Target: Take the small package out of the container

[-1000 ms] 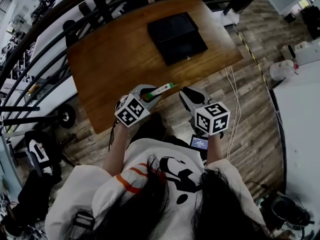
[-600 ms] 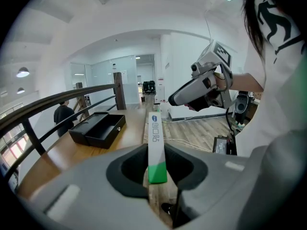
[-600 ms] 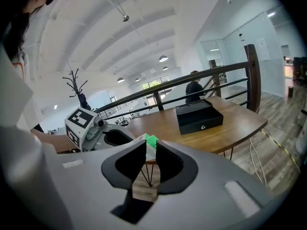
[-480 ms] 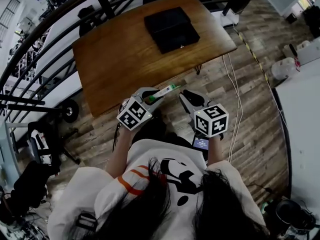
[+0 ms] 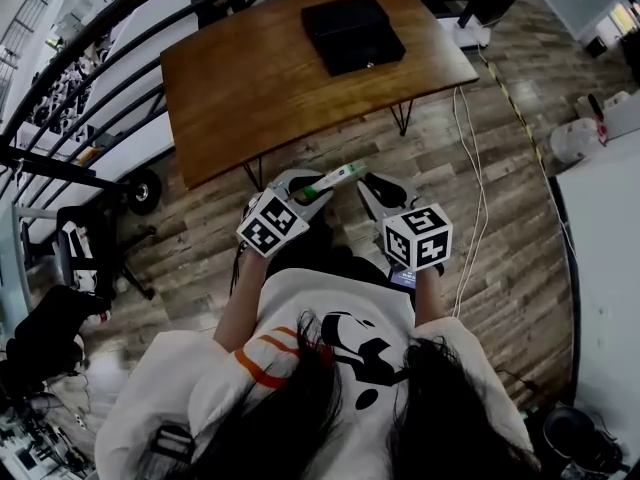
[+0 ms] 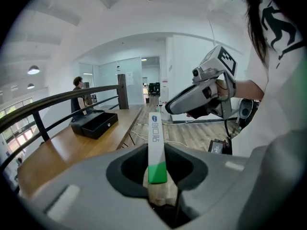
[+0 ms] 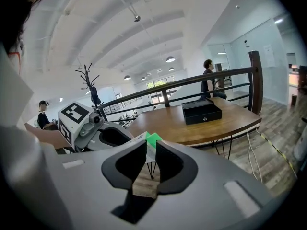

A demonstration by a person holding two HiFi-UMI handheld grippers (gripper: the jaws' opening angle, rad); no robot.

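Person stands on the wood-plank floor (image 5: 500, 178), well back from the near edge of the wooden counter (image 5: 250, 78). Both tools are held side by side in front of the body, over the floor and clear of the counter.

Left tool (image 5: 312, 190): jaws are closed on the small package (image 6: 155, 143), a thin flat white strip with a green end and blue print on the white part. In the left gripper view the green end sits clamped between the jaws and the white length sticks out forward past the tips. In the head view the strip slants away toward the right, and its outer end lies near the tip of the right tool (image 5: 372, 186). Cannot tell if they touch.

Right tool: jaws are drawn almost together with only a narrow slit, and nothing is between them. One end of the package shows just beyond the tips.

Black container (image 5: 352, 33): a low box on the far right part of the counter, well apart from both tools.

A dark railing (image 5: 90, 28) curves past the counter's far left side. A pale cable (image 5: 466, 158) lies on the floor to the right.
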